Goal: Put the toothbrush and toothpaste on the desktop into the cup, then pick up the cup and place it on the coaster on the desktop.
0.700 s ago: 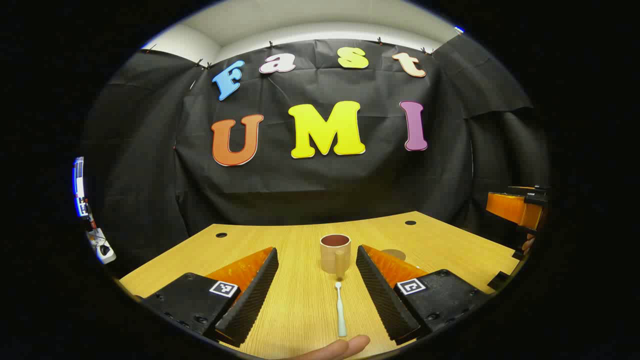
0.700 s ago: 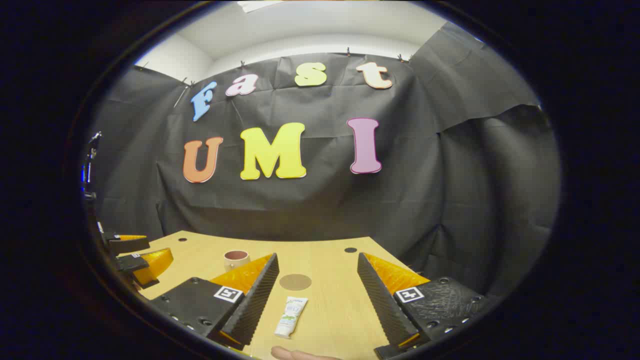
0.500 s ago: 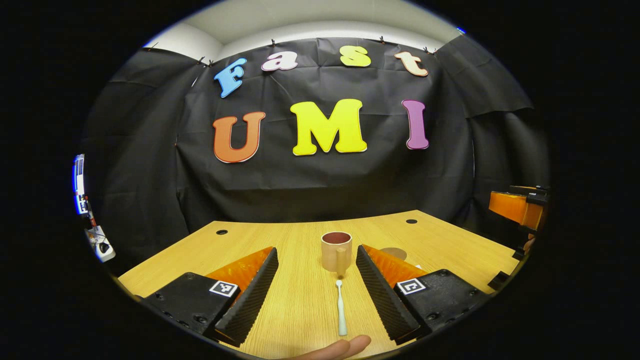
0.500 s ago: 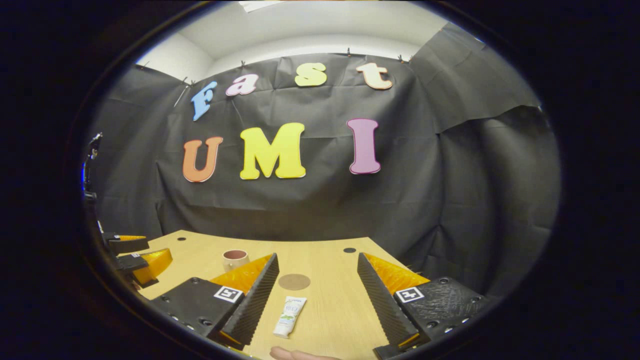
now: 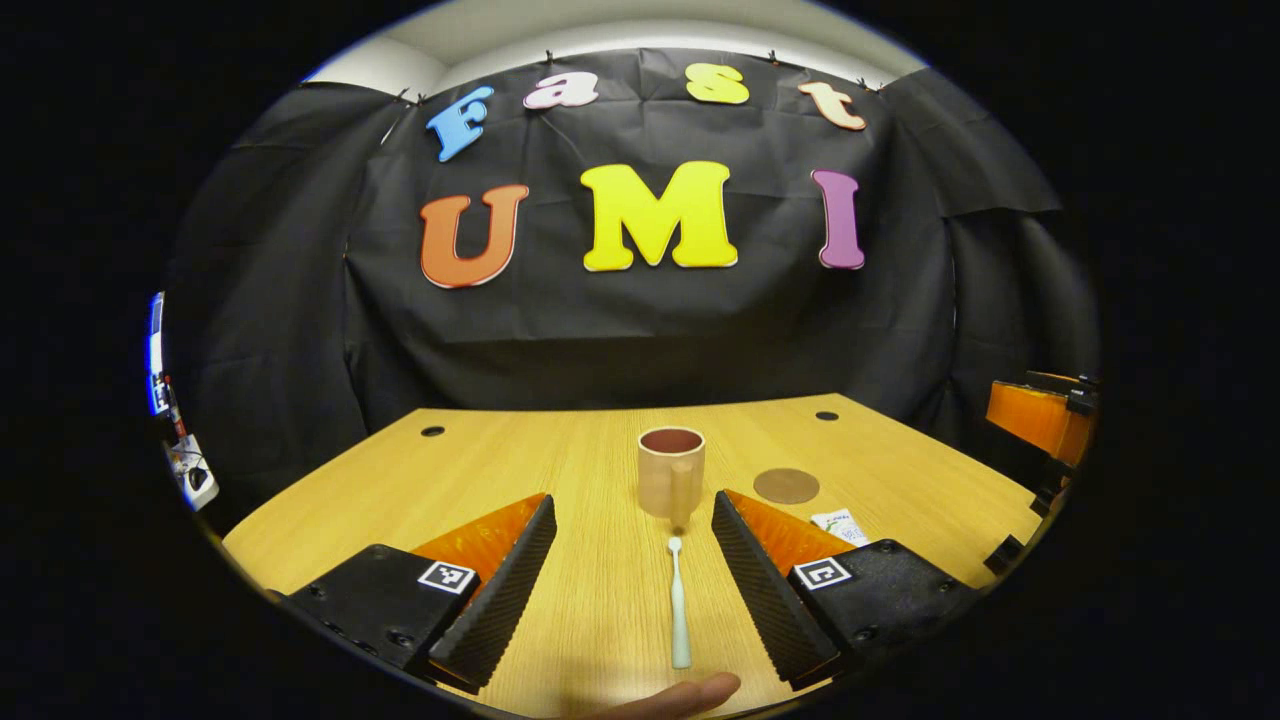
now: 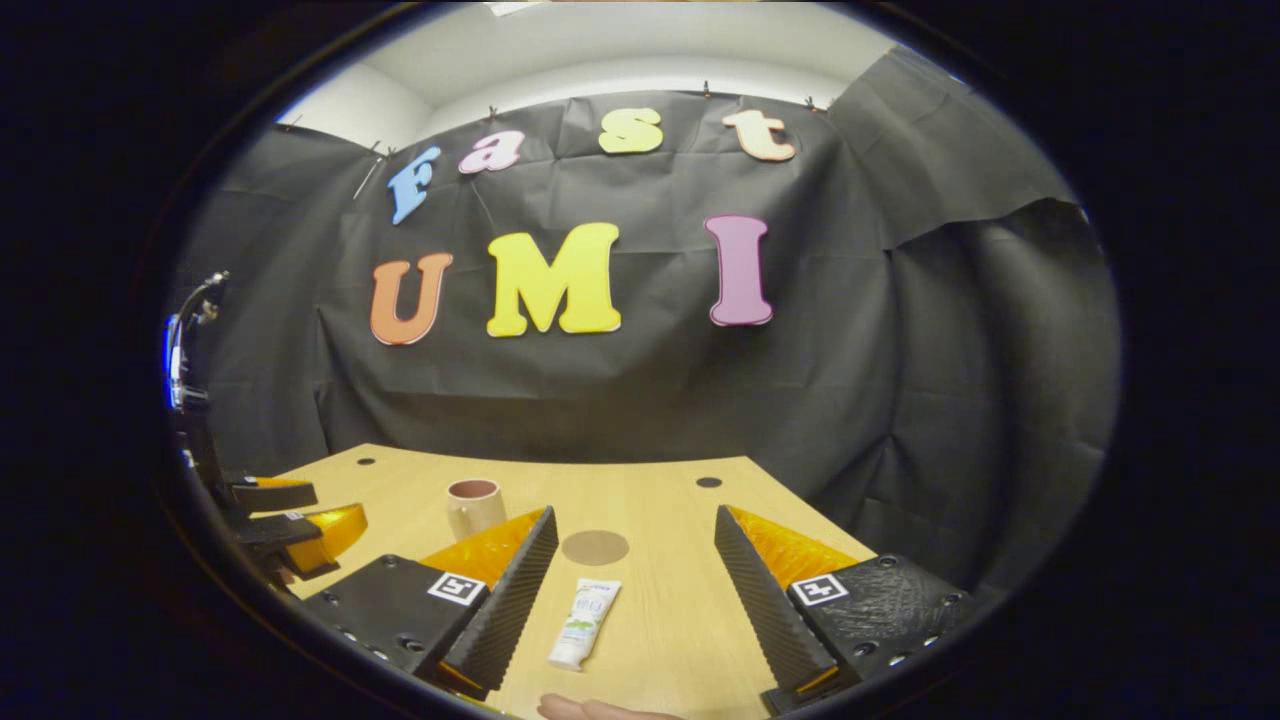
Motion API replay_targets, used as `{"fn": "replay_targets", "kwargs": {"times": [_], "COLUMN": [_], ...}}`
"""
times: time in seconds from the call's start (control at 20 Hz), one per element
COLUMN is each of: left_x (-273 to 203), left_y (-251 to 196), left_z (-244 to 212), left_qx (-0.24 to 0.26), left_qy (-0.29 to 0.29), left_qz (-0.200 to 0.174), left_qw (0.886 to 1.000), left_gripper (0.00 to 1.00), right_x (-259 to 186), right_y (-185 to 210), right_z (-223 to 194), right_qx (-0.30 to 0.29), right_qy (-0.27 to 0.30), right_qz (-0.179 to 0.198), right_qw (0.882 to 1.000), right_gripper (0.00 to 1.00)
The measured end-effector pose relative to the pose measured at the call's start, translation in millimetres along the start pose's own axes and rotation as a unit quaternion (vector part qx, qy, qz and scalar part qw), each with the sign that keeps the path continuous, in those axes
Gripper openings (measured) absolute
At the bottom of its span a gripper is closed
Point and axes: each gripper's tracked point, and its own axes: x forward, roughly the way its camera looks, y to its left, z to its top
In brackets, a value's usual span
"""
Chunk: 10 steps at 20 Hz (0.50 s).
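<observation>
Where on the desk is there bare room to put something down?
The wooden desk is bare left of the tan cup, back to the small round hole. Bare too is the stretch behind the round brown coaster. Crowded: the middle, with the white toothbrush, cup, coaster and white toothpaste tube.

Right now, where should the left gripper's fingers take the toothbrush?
Probably mid-handle, coming down from above. The toothbrush lies flat on the desk, head toward the cup, running lengthwise between the open left gripper fingers, so they would close across its thin sides.
</observation>
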Motion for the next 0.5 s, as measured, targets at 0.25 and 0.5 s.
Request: {"fn": "replay_targets", "kwargs": {"times": [0.25, 0.5], "left_x": [40, 53], "left_y": [-20, -31], "left_z": [-68, -97], "left_qx": [-0.003, -0.004], "left_qy": [0.100, 0.144], "left_qz": [-0.022, -0.041], "left_qw": [0.995, 0.989], "left_gripper": [0.99, 0.88], "right_x": [-4, -8], "right_y": [2, 5], "right_z": [-23, -37], "right_qx": [-0.009, -0.011], "right_qy": [0.044, 0.078], "right_qz": [0.005, 0.012], "right_qw": [0.999, 0.997], "right_gripper": [0.97, 0.95]}}
